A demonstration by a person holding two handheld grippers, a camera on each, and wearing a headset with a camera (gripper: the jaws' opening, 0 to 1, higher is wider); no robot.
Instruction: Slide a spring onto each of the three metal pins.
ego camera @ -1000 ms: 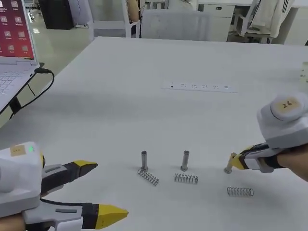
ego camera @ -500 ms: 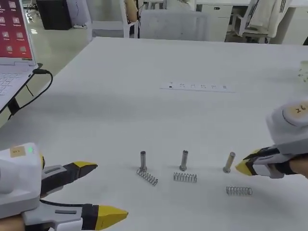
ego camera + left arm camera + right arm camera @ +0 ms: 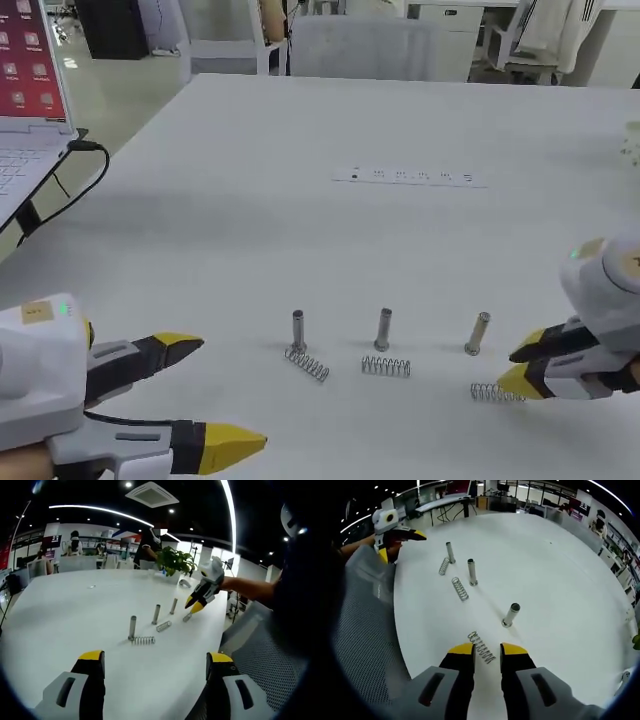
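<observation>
Right gripper view is showing the right gripper [image 3: 487, 650] sitting open with one end of a spring [image 3: 479, 644] between its tips. The left gripper [image 3: 225, 392] is hanging wide open.

Left pin [image 3: 298, 330] and middle pin [image 3: 384, 329] stand upright; right pin [image 3: 478, 333] leans toward 1 o'clock. All are bare. Left spring [image 3: 307, 365], middle spring [image 3: 386, 367] and right spring [image 3: 488, 393] lie flat, each near its pin's 6 o'clock.
</observation>
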